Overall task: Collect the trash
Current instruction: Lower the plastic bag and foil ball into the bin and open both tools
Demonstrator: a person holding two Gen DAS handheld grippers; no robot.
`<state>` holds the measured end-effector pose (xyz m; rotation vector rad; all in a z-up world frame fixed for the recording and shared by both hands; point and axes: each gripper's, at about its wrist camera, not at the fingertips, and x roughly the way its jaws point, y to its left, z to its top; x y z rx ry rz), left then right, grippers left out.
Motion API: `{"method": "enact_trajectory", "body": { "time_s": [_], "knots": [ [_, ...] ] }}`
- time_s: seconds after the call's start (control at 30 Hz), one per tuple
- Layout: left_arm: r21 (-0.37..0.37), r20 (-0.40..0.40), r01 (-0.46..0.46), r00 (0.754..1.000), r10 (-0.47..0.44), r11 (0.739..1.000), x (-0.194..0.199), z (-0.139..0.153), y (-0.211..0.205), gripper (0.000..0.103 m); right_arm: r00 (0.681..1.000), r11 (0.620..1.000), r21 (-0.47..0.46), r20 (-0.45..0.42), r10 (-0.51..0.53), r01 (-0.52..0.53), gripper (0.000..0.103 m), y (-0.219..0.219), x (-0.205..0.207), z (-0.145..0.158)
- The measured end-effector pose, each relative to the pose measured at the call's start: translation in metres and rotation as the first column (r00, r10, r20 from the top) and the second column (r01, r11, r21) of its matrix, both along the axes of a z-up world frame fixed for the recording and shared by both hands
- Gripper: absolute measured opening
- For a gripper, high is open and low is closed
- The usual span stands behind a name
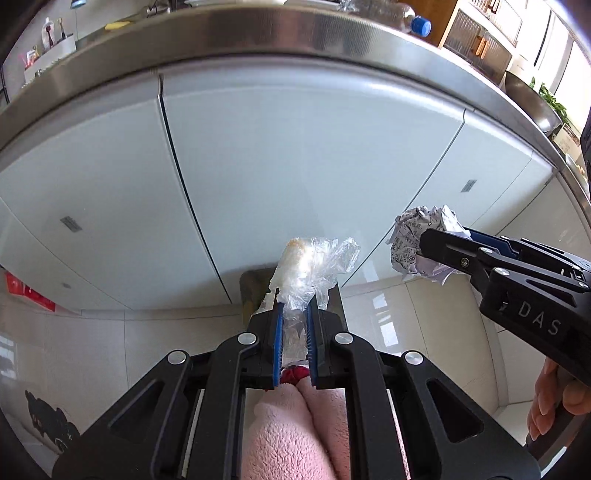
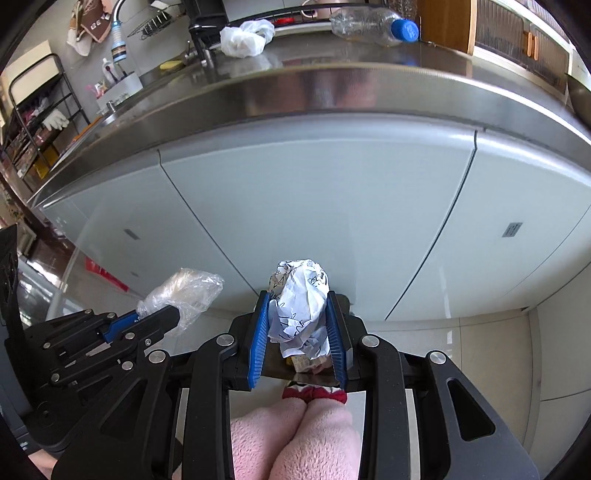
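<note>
Here the pale cabinet doors [image 1: 295, 166] fill the middle of both views, with the steel tabletop [image 2: 332, 92] arching across the upper part of the frame above them. Below, glossy floor tiles [image 1: 424, 325] spread over the lower right of the left wrist view. At the bottom centre sit the person's pink fleece trousers [image 2: 291, 443], red socks [image 2: 314, 393] peeking out just above them.

On to the tools: the left gripper [image 1: 294, 332] stands at bottom centre of its own view, its blue pads drawn narrow and clamped on a crumpled clear plastic wrapper [image 1: 314, 266] that sticks up past the fingertips, something pale and yellowish inside. The right gripper [image 2: 298, 332] holds a ball of crumpled printed paper [image 2: 301, 306] between its pads, jaws partly apart around it. From the left camera that same paper ball shows at the middle right, a hand [image 1: 557, 398] on the handle below.

Up on the tabletop, at the top right, an empty plastic bottle with a blue cap [image 2: 369, 24] lies on its side, and a scrunched white plastic bag [image 2: 245, 37] sits left of it.
</note>
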<state>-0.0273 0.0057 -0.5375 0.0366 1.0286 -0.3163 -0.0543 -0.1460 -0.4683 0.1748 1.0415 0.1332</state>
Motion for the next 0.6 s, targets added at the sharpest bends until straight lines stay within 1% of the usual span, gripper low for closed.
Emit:
{"method": "enact_trajectory", "body": {
  "time_s": [0.13, 0.3, 0.47, 0.6],
  "knots": [
    [0.030, -0.045, -0.008, 0.999, 0.010, 1.000, 0.005, -0.045, 0.000, 0.009, 0.998, 1.000, 0.004, -0.063, 0.010, -0.009, 0.031, 0.005, 0.002, -0.041],
    [0.023, -0.129, -0.025, 0.991, 0.028, 0.999, 0.017, -0.097, 0.007, 0.009, 0.988, 1.000, 0.013, -0.154, 0.002, 0.000, 0.031, 0.007, 0.005, -0.095],
    [0.027, -0.192, -0.015, 0.981, 0.020, 1.000, 0.035, -0.135, 0.005, 0.009, 0.980, 0.999, 0.038, -0.199, 0.003, 0.005, 0.031, 0.008, 0.013, -0.138],
    [0.025, -0.219, -0.025, 0.975, 0.030, 0.999, 0.046, -0.155, 0.005, 0.009, 0.969, 0.999, 0.038, -0.245, 0.010, -0.001, 0.031, 0.012, 0.025, -0.164]
  ]
}}
